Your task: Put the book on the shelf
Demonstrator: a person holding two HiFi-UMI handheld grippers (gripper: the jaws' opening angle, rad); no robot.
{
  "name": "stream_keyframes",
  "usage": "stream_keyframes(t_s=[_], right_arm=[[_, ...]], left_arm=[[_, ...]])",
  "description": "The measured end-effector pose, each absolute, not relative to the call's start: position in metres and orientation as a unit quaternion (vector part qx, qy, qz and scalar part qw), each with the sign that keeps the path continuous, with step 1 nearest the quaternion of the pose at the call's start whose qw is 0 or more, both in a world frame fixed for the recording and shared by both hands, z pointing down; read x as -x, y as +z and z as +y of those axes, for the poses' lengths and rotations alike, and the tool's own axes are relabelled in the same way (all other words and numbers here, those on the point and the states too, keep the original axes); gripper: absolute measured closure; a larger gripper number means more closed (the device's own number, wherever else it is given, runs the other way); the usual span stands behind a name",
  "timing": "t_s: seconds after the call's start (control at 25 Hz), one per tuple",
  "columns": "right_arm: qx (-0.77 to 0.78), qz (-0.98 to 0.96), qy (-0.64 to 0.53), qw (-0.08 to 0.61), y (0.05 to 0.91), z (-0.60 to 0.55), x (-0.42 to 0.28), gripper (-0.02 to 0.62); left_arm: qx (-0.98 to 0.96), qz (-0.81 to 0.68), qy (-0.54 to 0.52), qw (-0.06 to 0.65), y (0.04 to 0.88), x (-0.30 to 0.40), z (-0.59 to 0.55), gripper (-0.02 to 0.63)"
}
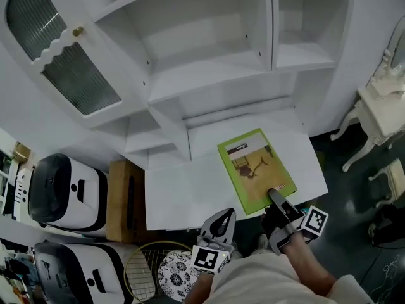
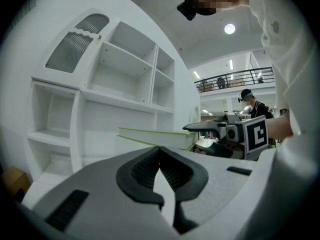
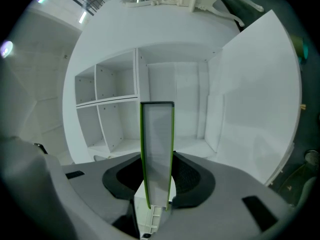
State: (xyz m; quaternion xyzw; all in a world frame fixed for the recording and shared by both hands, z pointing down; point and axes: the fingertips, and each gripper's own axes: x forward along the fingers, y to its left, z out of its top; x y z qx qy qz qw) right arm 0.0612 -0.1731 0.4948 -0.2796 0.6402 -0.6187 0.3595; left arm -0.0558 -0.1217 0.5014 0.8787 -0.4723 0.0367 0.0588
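The book (image 1: 253,166) has a green cover and is held level above a white panel (image 1: 183,192) in front of the white shelf unit (image 1: 209,75). My right gripper (image 1: 273,198) is shut on the book's near corner. In the right gripper view the book (image 3: 157,139) stands edge-on between the pads of the right gripper (image 3: 157,181), pointing at the shelf unit's open compartments (image 3: 110,104). My left gripper (image 1: 221,223) hangs just left of it, shut and holding nothing. From the left gripper (image 2: 160,171) the book (image 2: 155,136) appears to the right.
A glazed cabinet door (image 1: 63,56) stands open at the upper left. Two white and black machines (image 1: 63,192), a brown box (image 1: 123,201) and a racket (image 1: 149,268) lie at the left. An ornate white table (image 1: 380,113) stands at the right. A white door panel (image 3: 255,114) is to the right.
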Motion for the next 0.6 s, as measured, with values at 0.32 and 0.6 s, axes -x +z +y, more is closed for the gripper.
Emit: stream_keyframes(t_s=[0.32, 0.6], right_arm=[[0.285, 0.631, -0.621, 0.367, 0.476, -0.185, -0.054, 0.44], [0.288, 0.637, -0.614, 0.366, 0.448, -0.197, -0.048, 0.44]], left_arm=[[-0.883, -0.464, 0.033, 0.066, 0.504, 0.061, -0.124, 0.603], [-0.885, -0.459, 0.035, 0.074, 0.507, 0.064, -0.129, 0.603]])
